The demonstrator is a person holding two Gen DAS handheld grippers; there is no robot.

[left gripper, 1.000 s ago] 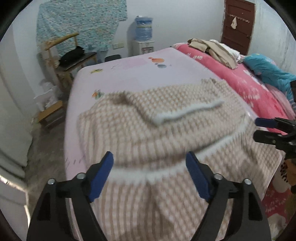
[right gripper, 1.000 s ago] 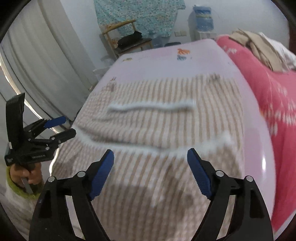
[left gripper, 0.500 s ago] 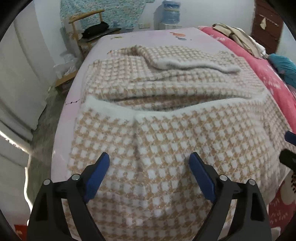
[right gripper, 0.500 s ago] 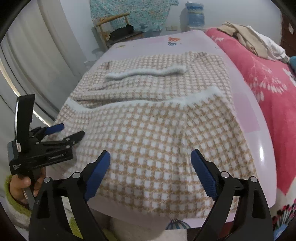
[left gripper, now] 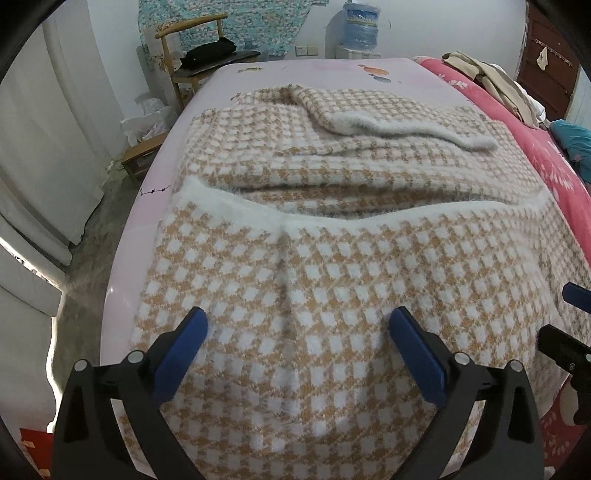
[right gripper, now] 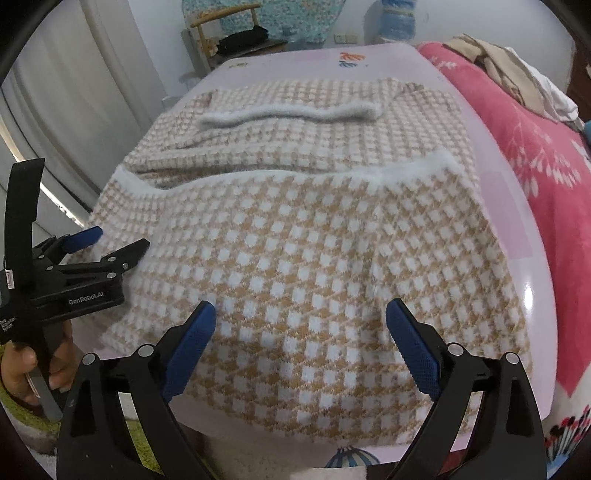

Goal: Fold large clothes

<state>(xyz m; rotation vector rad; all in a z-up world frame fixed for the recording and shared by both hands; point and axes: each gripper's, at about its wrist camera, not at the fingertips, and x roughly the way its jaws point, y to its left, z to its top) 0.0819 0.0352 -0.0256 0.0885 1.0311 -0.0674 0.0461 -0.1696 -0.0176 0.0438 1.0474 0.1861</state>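
A large tan-and-white checked knit garment (left gripper: 332, 280) lies spread on the pink bed (left gripper: 258, 74), its near part folded over with a white fuzzy hem (left gripper: 369, 218) across the middle. A folded sleeve with a white cuff (left gripper: 399, 127) lies on the far part. It also shows in the right wrist view (right gripper: 303, 251). My left gripper (left gripper: 297, 332) is open and empty above the near left part; it also shows in the right wrist view (right gripper: 118, 243). My right gripper (right gripper: 301, 321) is open and empty above the near edge.
A red blanket (right gripper: 535, 147) with a pile of clothes (left gripper: 487, 81) covers the right side of the bed. A wooden chair (left gripper: 192, 55) with a black bag, a water dispenser (left gripper: 360, 33) and curtains (left gripper: 44, 129) stand at the far left.
Both grippers have drawn back toward the near edge of the bed and lowered. The garment's near part now lies settled on the bed with the hem across the middle.
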